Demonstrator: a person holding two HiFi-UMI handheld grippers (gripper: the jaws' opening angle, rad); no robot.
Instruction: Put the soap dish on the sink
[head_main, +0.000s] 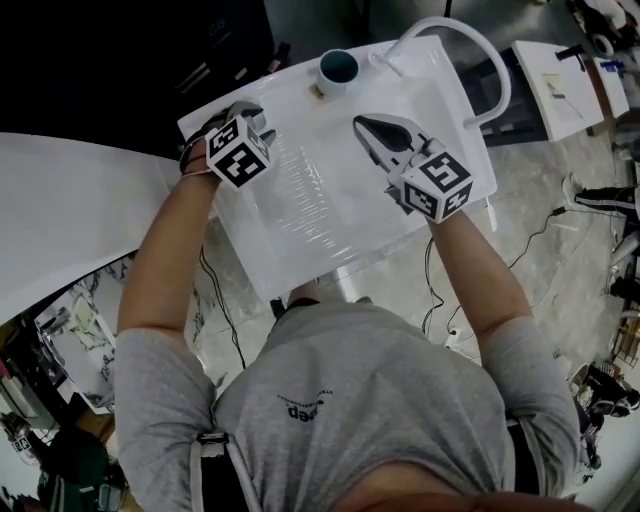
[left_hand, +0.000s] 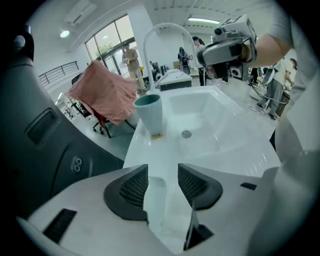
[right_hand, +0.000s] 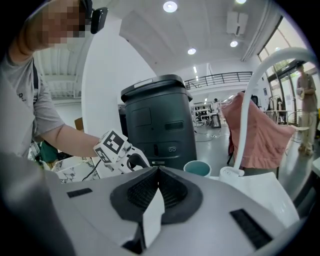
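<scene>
The cup is placed on the far rim of the sink, the faucet is set at its far right corner, the soap dish is seen on the left rim below the left tool, and the right tool is held over the right part of the basin.

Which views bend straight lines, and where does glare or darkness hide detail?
Head view: the sink is washed out white, and the top left is nearly black. Left gripper view: fisheye bending, black corners, and the cup looks tilted. Right gripper view: fisheye bending, and the ceiling lamp glares.
</scene>
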